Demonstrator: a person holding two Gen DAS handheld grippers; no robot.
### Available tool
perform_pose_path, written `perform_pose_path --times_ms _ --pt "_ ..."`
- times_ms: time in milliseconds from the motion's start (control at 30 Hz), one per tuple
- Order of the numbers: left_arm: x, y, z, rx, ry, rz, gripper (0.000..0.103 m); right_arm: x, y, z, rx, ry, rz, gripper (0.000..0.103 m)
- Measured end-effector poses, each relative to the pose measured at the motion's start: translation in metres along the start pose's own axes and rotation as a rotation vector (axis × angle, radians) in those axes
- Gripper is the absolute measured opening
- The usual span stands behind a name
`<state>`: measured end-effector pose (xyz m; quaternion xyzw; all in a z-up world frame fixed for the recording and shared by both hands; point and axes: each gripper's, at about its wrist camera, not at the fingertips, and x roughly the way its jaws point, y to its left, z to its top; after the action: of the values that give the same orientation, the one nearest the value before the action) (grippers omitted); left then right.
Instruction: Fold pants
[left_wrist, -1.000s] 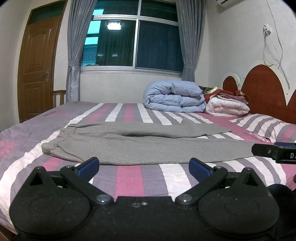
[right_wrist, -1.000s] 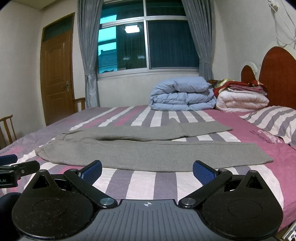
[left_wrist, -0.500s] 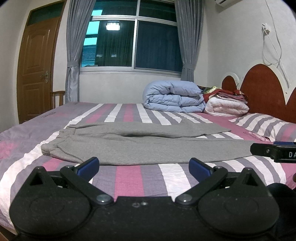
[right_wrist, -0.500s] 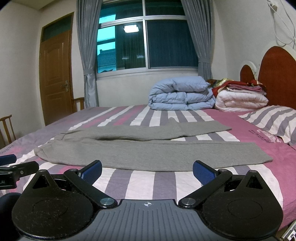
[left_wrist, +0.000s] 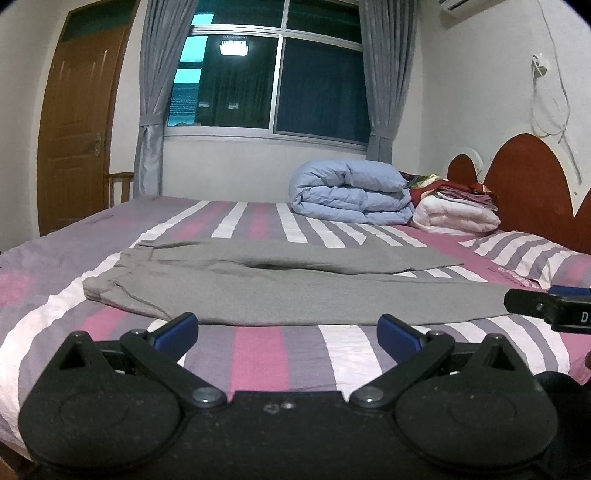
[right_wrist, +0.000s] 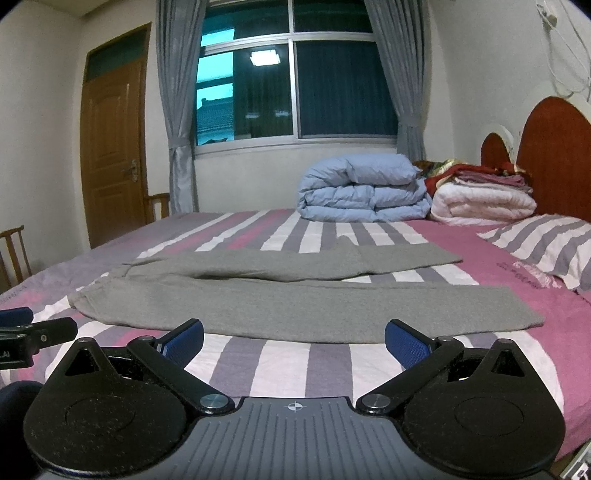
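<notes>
Plainly, by label:

Pants: grey pants (left_wrist: 295, 291) (right_wrist: 258, 295) lie flat and unfolded across the striped bed (left_wrist: 258, 350) (right_wrist: 295, 365), waistband toward the door side, legs running toward the headboard side. The two legs are spread apart in a narrow V, the far leg angled away from the near one.

Left claw: the left claw (left_wrist: 287, 328) is released, its blue pads (left_wrist: 176, 329) wide apart, nothing between them. It hangs just short of the near edge of the pants, not touching the cloth.

Right claw: the right claw (right_wrist: 294, 339) is likewise released, blue pads (right_wrist: 406, 345) spread, holding nothing. It sits just before the near leg, toward the cuff end.

Each in the other's view: the right claw's tip shows at the right edge of the left view, beside the cuff; the left claw's tip shows at the left edge of the right view, near the waistband.

Far end of bed: a folded blue duvet (left_wrist: 351, 194) (right_wrist: 362, 190) lies next to a white quilt (left_wrist: 454, 218) (right_wrist: 484, 203) topped with red cloth.

Pillow: a striped pillow (left_wrist: 528, 258) (right_wrist: 546, 247) lies by the headboard (left_wrist: 524, 177) (right_wrist: 554, 155).
</notes>
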<state>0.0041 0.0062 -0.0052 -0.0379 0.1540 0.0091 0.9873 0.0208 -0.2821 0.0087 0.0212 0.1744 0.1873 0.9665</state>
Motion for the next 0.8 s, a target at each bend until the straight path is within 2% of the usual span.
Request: perform_pose_path --times_ms 100,267,300,400,533,600,633,733,800 --pt "0.002 0.002 0.002 -0.018 0.009 -0.035 0.097 0.004 0.001 0.006 -0.004 0.024 0.006 0.103" --pt "0.017 0.024 0.015 -0.052 0.066 -0.105 0.097 0.025 -0.005 0.026 0.029 0.043 0.117 0.103" --pt "0.024 0.032 0.02 -0.045 0.06 -0.103 0.097 0.034 -0.006 0.032 0.032 0.044 0.14 0.103" --pt "0.056 0.066 0.043 -0.005 0.075 -0.029 0.097 0.066 -0.012 0.058 0.042 0.038 0.174 0.103" --pt "0.125 0.14 0.081 0.008 0.117 0.021 0.081 0.136 -0.016 0.102 0.029 0.059 0.239 0.103" --pt "0.166 0.18 0.098 -0.009 0.146 0.02 0.074 0.189 -0.015 0.12 0.016 0.151 0.272 0.103" --pt "0.186 0.196 0.106 -0.016 0.167 0.028 0.071 0.217 -0.015 0.128 0.024 0.191 0.307 0.103" --pt "0.261 0.247 0.121 -0.001 0.253 0.03 0.065 0.29 -0.005 0.143 -0.038 0.2 0.309 0.103" --pt "0.313 0.276 0.126 0.01 0.311 0.042 0.059 0.344 0.001 0.149 -0.055 0.249 0.334 0.103"
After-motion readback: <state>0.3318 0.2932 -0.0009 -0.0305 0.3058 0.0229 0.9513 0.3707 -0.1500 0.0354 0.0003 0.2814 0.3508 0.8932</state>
